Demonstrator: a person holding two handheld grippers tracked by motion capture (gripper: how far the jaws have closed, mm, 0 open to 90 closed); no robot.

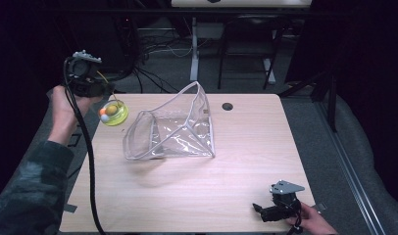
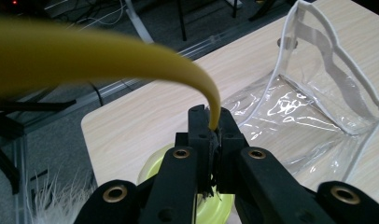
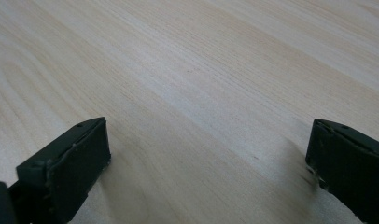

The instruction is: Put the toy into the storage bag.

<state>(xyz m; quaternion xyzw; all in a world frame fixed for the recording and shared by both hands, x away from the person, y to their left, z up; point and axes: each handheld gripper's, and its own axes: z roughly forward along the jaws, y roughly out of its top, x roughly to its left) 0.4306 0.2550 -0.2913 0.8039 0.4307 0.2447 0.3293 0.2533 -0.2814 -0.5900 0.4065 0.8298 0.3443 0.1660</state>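
Left hand-held gripper [image 1: 105,93] clamps the toy [image 1: 113,112] by its yellow band [image 2: 211,98], upper left, not yet in the pouch [image 1: 172,127]; right hand-held gripper [image 1: 260,209] wide open, empty.

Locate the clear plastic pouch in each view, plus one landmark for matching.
High view: clear plastic pouch stands open at table centre.
Left gripper view: pouch upper right, beyond the shut jaws.
Right gripper view: not in it.
Shared landmark: the light wooden table.
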